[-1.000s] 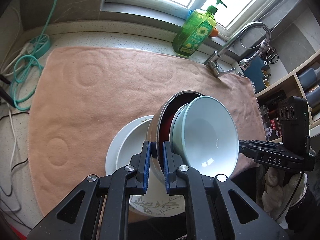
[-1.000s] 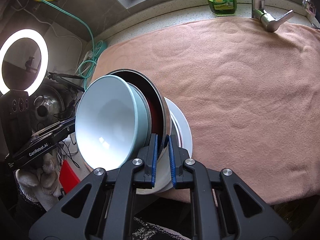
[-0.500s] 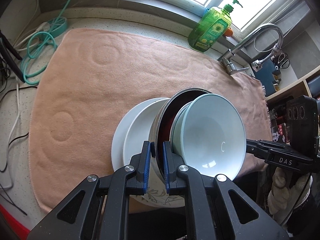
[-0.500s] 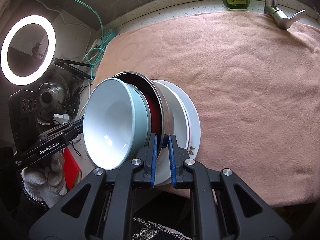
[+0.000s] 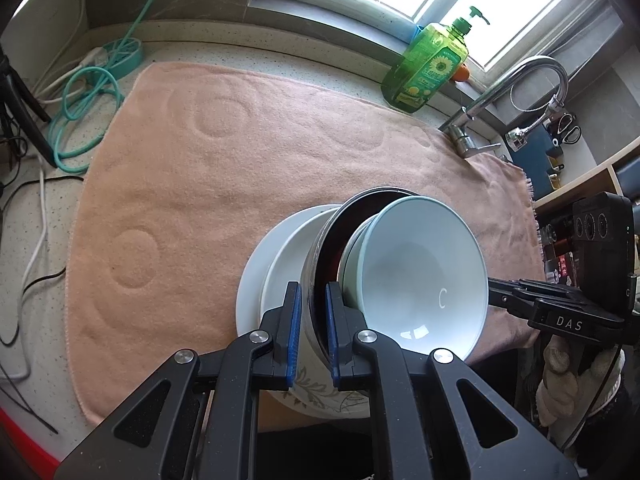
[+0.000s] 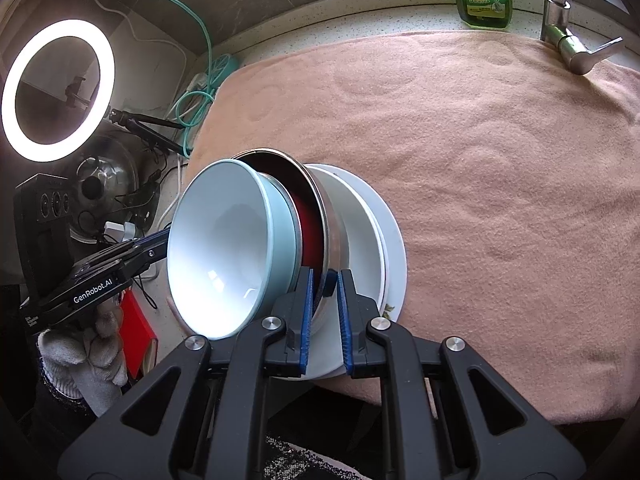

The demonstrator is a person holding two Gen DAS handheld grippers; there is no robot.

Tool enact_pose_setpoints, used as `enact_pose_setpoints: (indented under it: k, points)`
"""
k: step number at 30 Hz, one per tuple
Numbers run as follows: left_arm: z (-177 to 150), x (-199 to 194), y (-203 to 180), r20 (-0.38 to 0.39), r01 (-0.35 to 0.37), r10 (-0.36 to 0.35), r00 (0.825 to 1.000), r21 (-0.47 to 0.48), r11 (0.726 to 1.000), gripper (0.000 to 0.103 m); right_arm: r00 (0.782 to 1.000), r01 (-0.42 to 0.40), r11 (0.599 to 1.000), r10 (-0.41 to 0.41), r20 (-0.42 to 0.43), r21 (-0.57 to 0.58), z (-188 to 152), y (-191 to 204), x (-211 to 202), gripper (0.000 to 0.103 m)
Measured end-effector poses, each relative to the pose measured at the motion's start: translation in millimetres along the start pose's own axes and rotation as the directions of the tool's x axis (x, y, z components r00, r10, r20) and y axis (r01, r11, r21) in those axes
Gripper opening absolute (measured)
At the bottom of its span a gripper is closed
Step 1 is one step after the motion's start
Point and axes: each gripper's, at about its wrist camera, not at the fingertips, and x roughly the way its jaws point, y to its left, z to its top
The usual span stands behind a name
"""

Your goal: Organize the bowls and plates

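Two grippers' jaws pinching steel bowl (image 5: 320, 264) rim, peach towel (image 5: 240, 168) over speckled counter (image 5: 248, 60), window sill.

The pink towel (image 5: 248, 168) lies bare across most of the surface, from its left edge to the back wall, so a claw has free passage there. The tilted stack of dishes (image 5: 416, 276) blocks the near edge. At the back right, the green soap bottle (image 5: 424, 68) and the faucet (image 5: 520, 88) crowd the corner, with only a narrow gap between them. Left of the towel, teal cable (image 5: 80, 120) and white cords (image 5: 24, 240) clutter the speckled surface (image 5: 280, 60). In the right wrist view, a ring light (image 6: 56, 88) and its stand (image 6: 144, 128) close off the far left side.
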Motion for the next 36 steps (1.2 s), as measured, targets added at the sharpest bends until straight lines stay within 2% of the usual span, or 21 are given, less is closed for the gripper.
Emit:
enact_pose_setpoints:
  k: [9,16,26,29,30,32,33,36]
  points:
    - [-4,-5,-3,0.024,-0.016,0.016,1.000,0.010,1.000,0.009,0.998,0.052,0.996,-0.049,0.035,-0.069,-4,9,-6,0.013]
    - [-8,-17,-2,0.065,-0.040,0.039,0.997,0.011,0.999,0.013,0.993,0.089,0.989,-0.080,0.084,-0.116,-6,15,-18,0.013]
    - [-23,-40,-12,0.165,-0.102,0.090,0.982,0.064,0.993,0.013,0.968,0.208,0.963,-0.176,0.181,-0.174,-17,26,-32,0.013]
    - [-31,-44,-15,0.189,-0.114,0.100,0.977,0.067,0.991,0.013,0.953,0.254,0.947,-0.210,0.220,-0.196,-21,31,-37,0.014]
    - [-33,-45,-16,0.195,-0.119,0.103,0.975,0.069,0.991,0.014,0.947,0.268,0.942,-0.220,0.234,-0.202,-23,33,-39,0.016]
    - [-37,-46,-19,0.206,-0.124,0.106,0.973,0.077,0.989,0.017,0.940,0.280,0.937,-0.223,0.260,-0.210,-26,35,-43,0.041]
    - [-39,-47,-21,0.212,-0.131,0.111,0.971,0.083,0.988,0.017,0.935,0.286,0.934,-0.223,0.274,-0.216,-28,35,-45,0.044]
    - [-44,-49,-28,0.239,-0.164,0.133,0.962,0.114,0.980,0.018,0.914,0.340,0.911,-0.263,0.309,-0.232,-31,37,-48,0.045]
